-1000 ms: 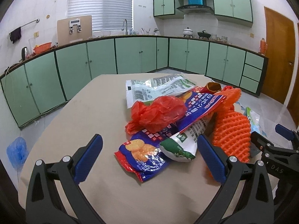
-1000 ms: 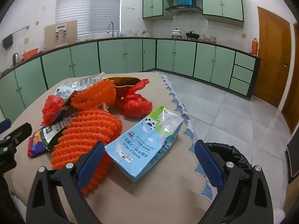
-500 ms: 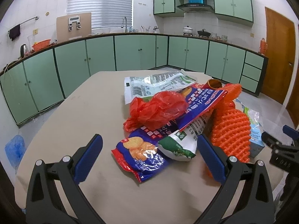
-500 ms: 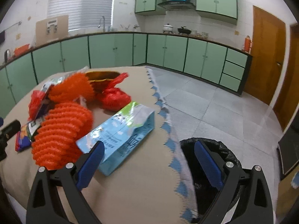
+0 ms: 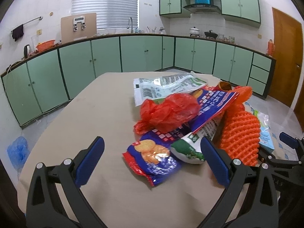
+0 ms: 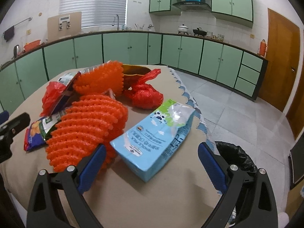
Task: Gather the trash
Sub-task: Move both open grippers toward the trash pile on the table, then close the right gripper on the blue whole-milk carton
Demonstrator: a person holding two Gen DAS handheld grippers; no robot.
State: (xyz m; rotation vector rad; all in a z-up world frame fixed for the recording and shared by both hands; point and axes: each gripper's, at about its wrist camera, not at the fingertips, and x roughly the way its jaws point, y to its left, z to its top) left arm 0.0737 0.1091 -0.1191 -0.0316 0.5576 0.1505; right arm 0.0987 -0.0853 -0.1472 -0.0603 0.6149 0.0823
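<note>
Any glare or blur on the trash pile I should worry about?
Left wrist view: a bright glare patch on the blue snack wrapper and slight blur; fisheye bends the cabinets. Right wrist view: sheen on the milk carton top, print still legible.

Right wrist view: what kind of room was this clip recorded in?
A home kitchen, most likely. Green cabinets line the walls under a counter with a sink faucet, and a range hood hangs above a pot and wok.

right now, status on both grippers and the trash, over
Left gripper open, empty. Right gripper open, empty, facing milk carton. Trash pile on table; bin beside table edge. Nothing blocking carton.
</note>
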